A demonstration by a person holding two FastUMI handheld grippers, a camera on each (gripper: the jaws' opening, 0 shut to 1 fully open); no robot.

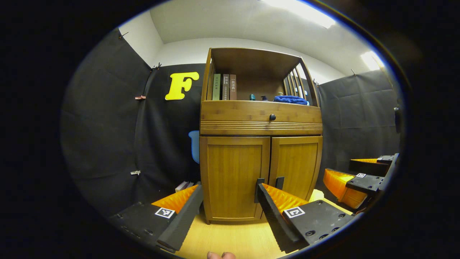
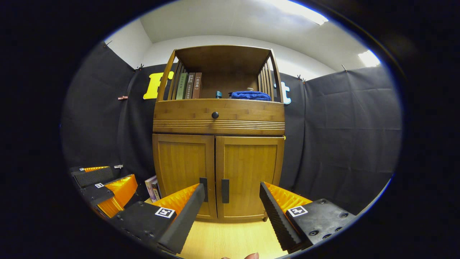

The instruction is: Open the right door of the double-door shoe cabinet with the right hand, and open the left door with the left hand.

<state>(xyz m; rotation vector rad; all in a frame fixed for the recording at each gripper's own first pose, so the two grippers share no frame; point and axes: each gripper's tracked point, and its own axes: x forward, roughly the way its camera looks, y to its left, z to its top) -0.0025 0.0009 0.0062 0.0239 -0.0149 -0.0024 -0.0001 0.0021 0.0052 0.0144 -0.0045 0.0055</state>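
Shoe cabinet (image 2: 219, 144), centre frame, both doors closed: right door's upright handle (image 2: 225, 191) stands just ahead between the spread fingers of the right tool (image 2: 230, 212), left door's handle (image 1: 259, 190) beside the spread left tool (image 1: 230, 212).

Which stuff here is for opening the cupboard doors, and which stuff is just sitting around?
For the job:
- right door and its dark handle
- left door and its dark handle
- right gripper, open
- left gripper, open

Just sitting around:
- books on the top shelf
- blue cloth
- drawer knob
- books on the floor beside the cabinet
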